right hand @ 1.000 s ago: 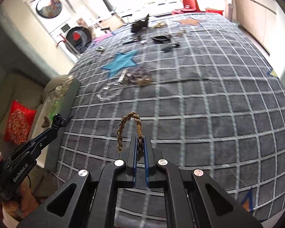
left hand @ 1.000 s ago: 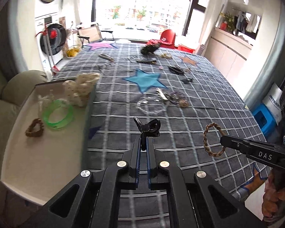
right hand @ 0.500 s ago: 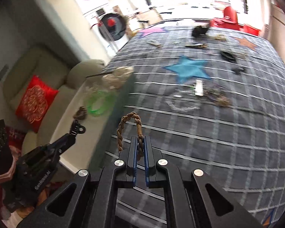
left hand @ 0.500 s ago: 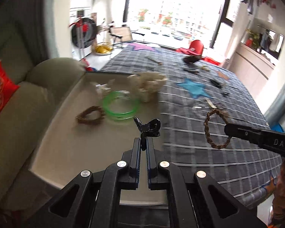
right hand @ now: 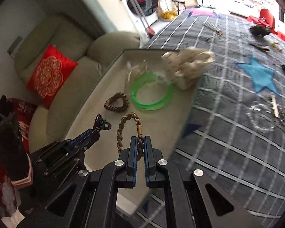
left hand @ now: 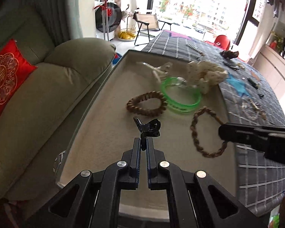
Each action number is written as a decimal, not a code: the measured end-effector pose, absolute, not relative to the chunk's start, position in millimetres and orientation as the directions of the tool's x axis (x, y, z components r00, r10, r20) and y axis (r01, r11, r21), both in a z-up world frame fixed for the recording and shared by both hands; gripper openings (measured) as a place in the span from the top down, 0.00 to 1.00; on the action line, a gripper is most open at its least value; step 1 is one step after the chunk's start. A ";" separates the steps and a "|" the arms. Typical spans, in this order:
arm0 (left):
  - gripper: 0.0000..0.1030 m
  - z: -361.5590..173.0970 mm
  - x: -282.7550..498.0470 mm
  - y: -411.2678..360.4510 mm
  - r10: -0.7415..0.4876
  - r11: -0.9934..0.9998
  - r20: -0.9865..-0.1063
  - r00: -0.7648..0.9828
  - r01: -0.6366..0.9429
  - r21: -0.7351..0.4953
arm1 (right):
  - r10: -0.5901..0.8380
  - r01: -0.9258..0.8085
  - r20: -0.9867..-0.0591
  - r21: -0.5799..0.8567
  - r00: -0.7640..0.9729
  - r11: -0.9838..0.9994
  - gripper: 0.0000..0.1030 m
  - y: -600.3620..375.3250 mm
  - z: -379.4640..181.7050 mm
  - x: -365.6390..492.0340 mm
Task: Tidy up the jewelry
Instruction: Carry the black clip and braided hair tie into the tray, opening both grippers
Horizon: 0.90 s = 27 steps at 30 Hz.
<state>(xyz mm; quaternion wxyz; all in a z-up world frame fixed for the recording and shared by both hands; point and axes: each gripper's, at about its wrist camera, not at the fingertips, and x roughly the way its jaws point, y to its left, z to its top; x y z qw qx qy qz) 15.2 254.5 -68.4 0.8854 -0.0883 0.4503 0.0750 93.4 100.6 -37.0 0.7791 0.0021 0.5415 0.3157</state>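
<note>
Item one: my left gripper (left hand: 144, 144) is clamped on a small black clip (left hand: 148, 127), held above the beige tray (left hand: 96, 133).

Item two: my right gripper (right hand: 140, 142) pinches a braided brown bracelet (right hand: 127, 129), hanging over the tray's near right part.

Already lying in the tray: a dark woven bracelet (left hand: 146, 103), a green bangle (left hand: 181, 95), a cream scrunchie (left hand: 205, 74).

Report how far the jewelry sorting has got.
Done: green bangle and brown beaded bracelet lie in the tray. In hand: left gripper holds a black clip, right gripper a braided bracelet, both over the tray. Left: pieces scattered on the checked blanket.
</note>
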 end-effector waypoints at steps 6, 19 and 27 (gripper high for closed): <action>0.93 -79.9 29.3 265.1 0.070 0.968 -0.831 0.552 -0.238 -0.077 | 0.435 -0.484 -0.882 0.304 0.183 0.821 0.93 123.9 -60.6 113.0; 0.92 -83.2 49.0 265.9 0.103 0.969 -0.836 0.540 -0.243 -0.038 | 0.378 -0.441 -0.894 0.246 0.241 0.863 0.93 126.4 -67.7 150.3; 0.92 -80.4 48.8 262.0 0.111 0.968 -0.840 0.531 -0.249 -0.030 | 0.393 -0.457 -0.887 0.253 0.241 0.853 0.93 128.2 -61.9 149.9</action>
